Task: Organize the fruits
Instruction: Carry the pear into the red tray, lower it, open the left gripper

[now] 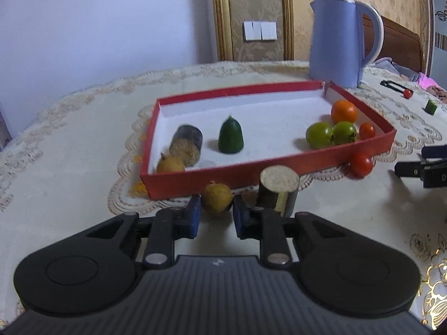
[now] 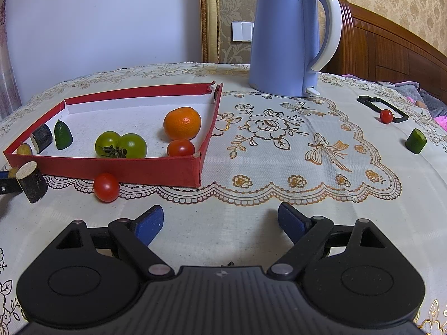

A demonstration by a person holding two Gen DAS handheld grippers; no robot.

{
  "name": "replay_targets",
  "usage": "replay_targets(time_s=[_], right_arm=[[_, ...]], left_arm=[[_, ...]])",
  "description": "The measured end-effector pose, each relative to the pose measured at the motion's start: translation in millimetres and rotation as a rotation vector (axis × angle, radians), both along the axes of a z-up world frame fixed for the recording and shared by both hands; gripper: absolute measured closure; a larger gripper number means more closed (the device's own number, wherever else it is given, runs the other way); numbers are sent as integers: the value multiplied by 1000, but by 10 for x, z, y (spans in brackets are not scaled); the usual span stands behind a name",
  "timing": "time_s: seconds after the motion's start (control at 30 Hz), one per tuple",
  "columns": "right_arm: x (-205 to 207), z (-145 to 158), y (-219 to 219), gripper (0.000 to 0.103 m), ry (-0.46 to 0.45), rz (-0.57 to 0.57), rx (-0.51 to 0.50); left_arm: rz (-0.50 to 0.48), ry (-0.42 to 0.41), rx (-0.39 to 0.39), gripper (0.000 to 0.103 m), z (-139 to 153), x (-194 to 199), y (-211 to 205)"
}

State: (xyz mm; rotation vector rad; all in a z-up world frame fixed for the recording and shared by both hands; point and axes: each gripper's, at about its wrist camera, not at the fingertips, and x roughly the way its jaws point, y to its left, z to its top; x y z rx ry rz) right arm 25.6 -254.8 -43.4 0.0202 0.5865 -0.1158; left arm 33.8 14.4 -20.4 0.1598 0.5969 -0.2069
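A red tray [image 1: 279,171] [image 2: 111,167] holds an orange [image 1: 344,110] [image 2: 182,122], two green tomatoes [image 1: 331,134] [image 2: 121,145], a red cherry tomato [image 1: 366,130] [image 2: 180,148], a green cucumber tip [image 1: 230,139] [image 2: 63,134], a dark log piece [image 1: 187,142] [image 2: 42,138] and a longan [image 1: 170,164] [image 2: 24,149]. My left gripper [image 1: 216,203] is closed on a second longan [image 1: 217,199] on the cloth in front of the tray. A dark log piece [image 1: 278,191] [image 2: 31,182] stands beside it. A red tomato [image 1: 361,164] [image 2: 106,187] lies outside the tray. My right gripper [image 2: 220,220] is open and empty.
A blue kettle [image 1: 339,42] [image 2: 290,36] stands behind the tray. At the far right lie a small red tomato [image 2: 386,116] [image 1: 408,93] by a black frame [image 2: 377,106] and a green cucumber piece [image 2: 416,141] [image 1: 431,107]. The table edge curves off on the left.
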Motion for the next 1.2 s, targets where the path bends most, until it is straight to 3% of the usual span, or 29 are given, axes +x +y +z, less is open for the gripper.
replay_targets(time_s=[0.23, 0.47, 0.93, 1.2], right_arm=[[2, -1, 0, 13, 1, 0, -1], [1, -2, -2, 13, 0, 0, -1], [3, -5, -4, 13, 1, -1, -1], [3, -5, -6, 13, 1, 0, -1]], left_arm=[[54, -65, -7, 81, 204, 115, 18], [106, -18, -23, 81, 117, 545, 0], [91, -41, -2, 81, 89, 688, -195], [78, 1, -4, 81, 14, 794, -236]])
